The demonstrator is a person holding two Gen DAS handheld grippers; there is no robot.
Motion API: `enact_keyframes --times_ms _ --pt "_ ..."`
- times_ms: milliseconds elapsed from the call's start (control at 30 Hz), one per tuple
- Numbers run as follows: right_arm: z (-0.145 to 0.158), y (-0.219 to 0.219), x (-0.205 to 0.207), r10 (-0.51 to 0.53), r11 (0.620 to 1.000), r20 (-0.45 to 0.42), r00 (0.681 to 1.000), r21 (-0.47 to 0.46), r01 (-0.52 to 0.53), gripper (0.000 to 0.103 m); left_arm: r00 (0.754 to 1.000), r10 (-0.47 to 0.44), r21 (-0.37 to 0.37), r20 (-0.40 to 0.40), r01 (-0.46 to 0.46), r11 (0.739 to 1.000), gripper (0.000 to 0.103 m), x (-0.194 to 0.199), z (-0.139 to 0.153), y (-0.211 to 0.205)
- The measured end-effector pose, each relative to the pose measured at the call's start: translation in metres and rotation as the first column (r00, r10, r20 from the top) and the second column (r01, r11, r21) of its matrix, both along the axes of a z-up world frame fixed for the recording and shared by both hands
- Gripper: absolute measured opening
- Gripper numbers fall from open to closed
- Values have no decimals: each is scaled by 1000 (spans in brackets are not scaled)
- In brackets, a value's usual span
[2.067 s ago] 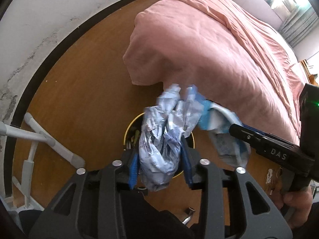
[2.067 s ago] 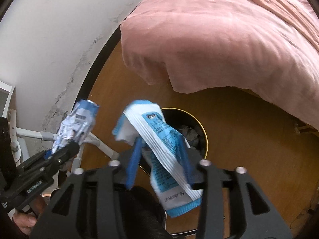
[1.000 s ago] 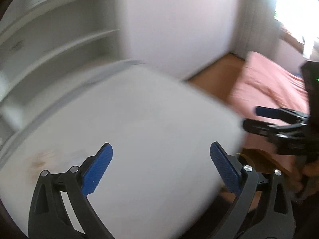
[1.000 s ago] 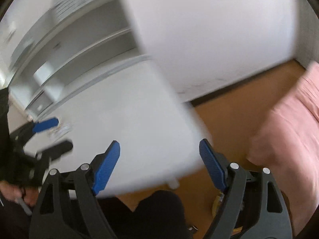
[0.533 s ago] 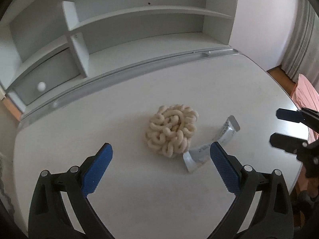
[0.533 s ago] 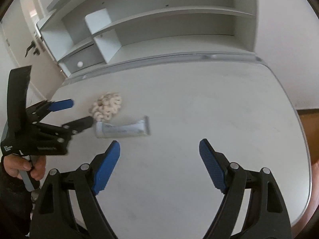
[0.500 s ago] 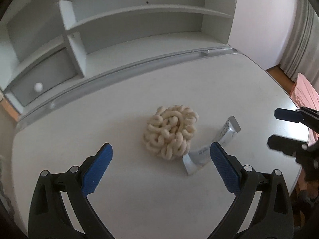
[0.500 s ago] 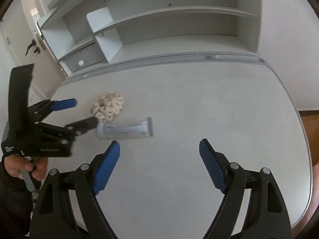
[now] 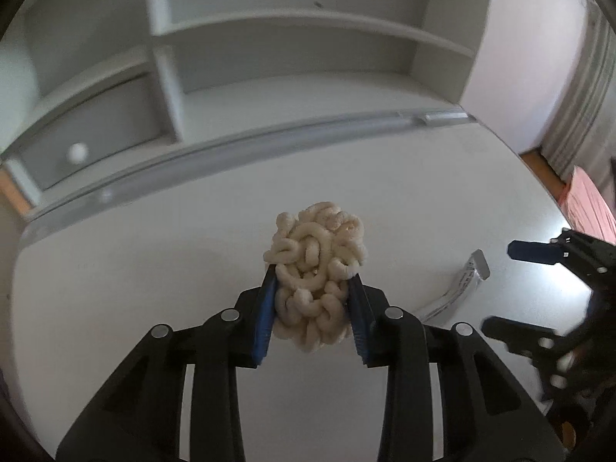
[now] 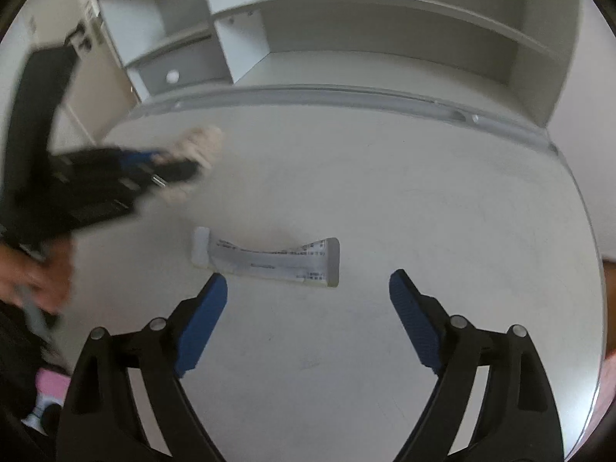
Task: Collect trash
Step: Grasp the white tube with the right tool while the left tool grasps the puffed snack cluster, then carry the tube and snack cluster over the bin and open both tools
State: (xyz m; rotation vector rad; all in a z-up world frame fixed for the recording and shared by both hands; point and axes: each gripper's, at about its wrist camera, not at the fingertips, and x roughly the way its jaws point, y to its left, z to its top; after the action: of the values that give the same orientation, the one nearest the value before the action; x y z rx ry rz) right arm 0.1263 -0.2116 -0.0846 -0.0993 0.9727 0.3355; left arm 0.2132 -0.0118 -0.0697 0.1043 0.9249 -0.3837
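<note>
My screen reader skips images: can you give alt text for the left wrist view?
The left gripper is closing its blue pads on a cream tangle of cord on a white desk. A flattened tube lies to its right, near the right gripper.

A matt, smooth white desk (image 10: 423, 200) is seen; on it, a knobbly cream foam tangle (image 9: 315, 265) and a glossy crinkled wrapper (image 10: 269, 260).

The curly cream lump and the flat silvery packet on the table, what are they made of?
The curly cream lump, between the closing pads of the left gripper, looks like soft foam or puffed cord: matte, tangled round loops. It could be yarn; hard to tell. The flat silvery packet looks like thin plastic or foil film: slightly shiny, printed, with crimped flat ends. The table looks matte white painted or laminated board.
</note>
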Motion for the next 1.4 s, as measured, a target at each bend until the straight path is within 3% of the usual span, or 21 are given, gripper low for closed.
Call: enact_keyframes --times_ms 133,400,500,567,633,767,967,1100,1233,1400 --pt "-11 12 6 47 996 4 999 -82 -47 83 1000 25 -5 12 -25 1000 34 -14 8 23" --pt "-13 32 43 121 990 5 993 -75 -121 85 995 102 -26 -8 -102 994 34 -20 7 54" --pt "-9 31 42 130 989 5 992 -74 -129 70 994 112 -24 -12 -113 993 34 -23 6 57" --pt "-6 30 35 138 988 8 990 -68 -138 54 994 110 -28 -17 -110 994 34 -27 7 58" --pt "-5 27 30 133 990 10 991 -57 -132 30 996 90 -30 -20 -91 995 34 -29 6 52" --pt "-3 16 16 107 994 7 994 -15 -107 18 998 50 -26 -32 -51 998 34 -36 5 31" --pt "17 -46 -22 -46 996 59 997 79 41 15 996 -84 -35 -19 83 996 34 -58 11 -40" --pt "29 -112 -59 -197 973 83 977 136 185 15 980 -198 -63 -14 196 979 34 -77 13 -105" --pt "32 -185 -110 -365 923 99 926 170 346 15 948 -318 -92 -13 316 944 34 -99 14 -169" --pt "22 -275 -183 -576 806 77 814 218 550 15 860 -510 -116 -5 506 855 34 -141 12 -257"
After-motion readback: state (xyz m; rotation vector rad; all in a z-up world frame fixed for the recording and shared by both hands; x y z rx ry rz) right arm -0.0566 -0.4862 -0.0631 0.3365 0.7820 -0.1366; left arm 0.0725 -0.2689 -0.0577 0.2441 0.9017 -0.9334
